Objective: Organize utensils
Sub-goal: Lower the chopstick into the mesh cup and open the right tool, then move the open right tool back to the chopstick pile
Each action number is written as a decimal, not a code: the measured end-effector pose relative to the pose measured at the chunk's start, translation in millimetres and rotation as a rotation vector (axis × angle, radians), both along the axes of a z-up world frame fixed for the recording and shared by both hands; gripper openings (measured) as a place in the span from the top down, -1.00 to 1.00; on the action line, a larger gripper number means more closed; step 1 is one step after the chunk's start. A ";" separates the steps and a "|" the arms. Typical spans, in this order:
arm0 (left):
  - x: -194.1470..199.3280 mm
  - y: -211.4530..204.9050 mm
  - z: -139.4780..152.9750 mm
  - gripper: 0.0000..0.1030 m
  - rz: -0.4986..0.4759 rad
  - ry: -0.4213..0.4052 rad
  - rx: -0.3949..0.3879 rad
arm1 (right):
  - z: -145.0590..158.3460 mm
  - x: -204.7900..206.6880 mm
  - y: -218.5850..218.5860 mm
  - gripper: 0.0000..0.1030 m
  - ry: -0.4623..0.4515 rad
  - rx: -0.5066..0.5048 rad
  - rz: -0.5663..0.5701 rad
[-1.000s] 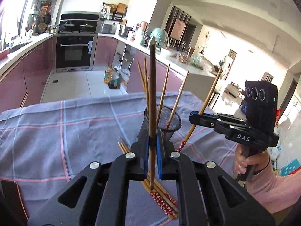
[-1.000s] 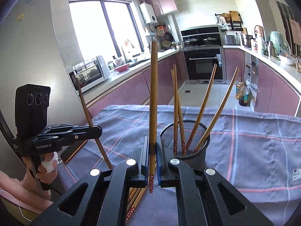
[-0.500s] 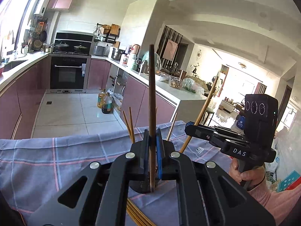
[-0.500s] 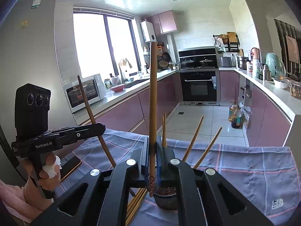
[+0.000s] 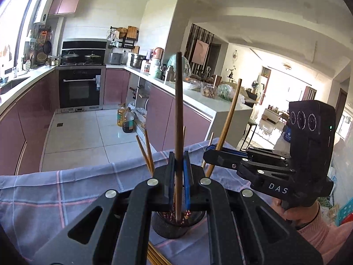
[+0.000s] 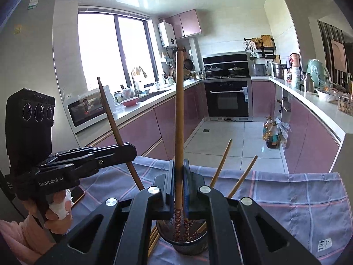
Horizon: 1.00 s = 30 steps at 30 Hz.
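Observation:
My left gripper [image 5: 178, 165] is shut on a dark brown chopstick [image 5: 178, 99] held upright, its lower end over the mouth of the black mesh cup [image 5: 174, 227]. My right gripper [image 6: 179, 172] is shut on a lighter chopstick [image 6: 179, 110], also upright, with its red patterned end above the same mesh cup [image 6: 187, 245]. Several chopsticks [image 6: 220, 165] lean inside the cup. Each gripper shows in the other's view, the right gripper [image 5: 211, 152] and the left gripper [image 6: 130, 150], close together over the cup. Loose chopsticks [image 6: 153, 238] lie on the cloth beside it.
A grey-blue checked cloth [image 6: 297, 198] covers the table. A phone [image 6: 77, 195] lies near the table's left edge. A hand in a pink sleeve [image 5: 308, 220] holds the right gripper. Kitchen counters and an oven stand beyond the table's far edge.
Both grippers have risen and moved in over the mesh cup, each carrying its chopstick. The cup now sits low in both views, under the fingers.

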<state>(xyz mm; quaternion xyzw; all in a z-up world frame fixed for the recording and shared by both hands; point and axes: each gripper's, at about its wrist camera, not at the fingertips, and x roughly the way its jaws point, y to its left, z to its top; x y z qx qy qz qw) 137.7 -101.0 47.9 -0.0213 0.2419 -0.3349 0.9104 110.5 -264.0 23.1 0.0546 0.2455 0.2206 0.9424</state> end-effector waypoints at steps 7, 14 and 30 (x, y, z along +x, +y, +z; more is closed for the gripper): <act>10.0 -16.0 -34.2 0.85 -0.038 0.072 0.096 | -27.5 13.4 10.0 0.89 0.109 -0.036 0.015; 29.0 -27.5 -58.3 0.84 -0.040 0.133 0.152 | -49.5 29.1 13.3 0.87 0.186 -0.061 0.011; 44.0 -17.8 -65.7 0.63 0.021 0.134 0.143 | -54.9 29.0 2.7 0.65 0.181 -0.027 -0.048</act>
